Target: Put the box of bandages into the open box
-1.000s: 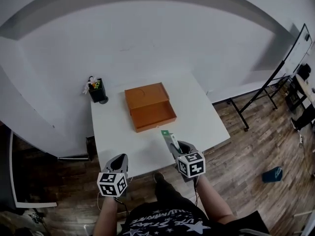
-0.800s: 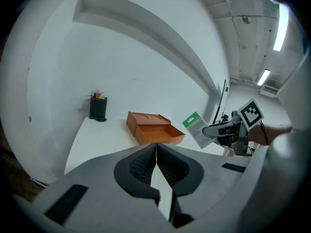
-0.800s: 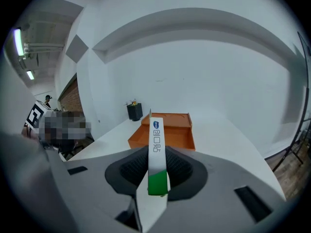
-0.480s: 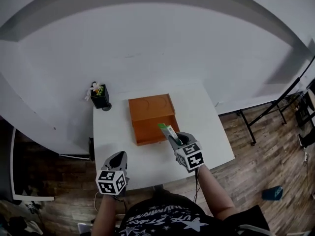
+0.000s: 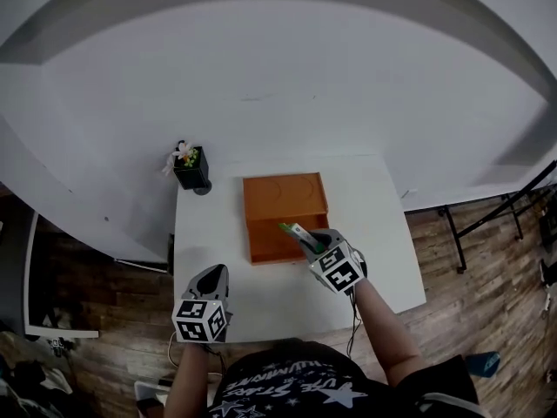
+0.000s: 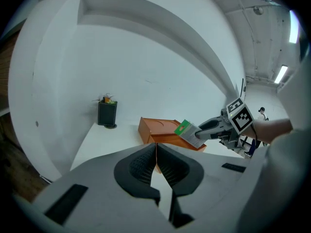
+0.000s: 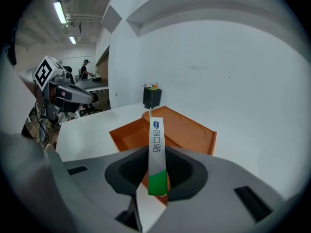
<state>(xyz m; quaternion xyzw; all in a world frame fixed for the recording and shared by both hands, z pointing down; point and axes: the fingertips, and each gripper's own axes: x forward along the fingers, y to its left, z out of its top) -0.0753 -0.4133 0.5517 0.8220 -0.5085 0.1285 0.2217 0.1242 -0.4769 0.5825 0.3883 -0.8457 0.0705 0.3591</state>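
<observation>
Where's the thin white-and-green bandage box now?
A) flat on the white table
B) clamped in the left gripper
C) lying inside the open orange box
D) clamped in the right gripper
D: the right gripper view shows the thin white-and-green bandage box pinched between the jaws of the right gripper, not yet inside the open orange box.
</observation>
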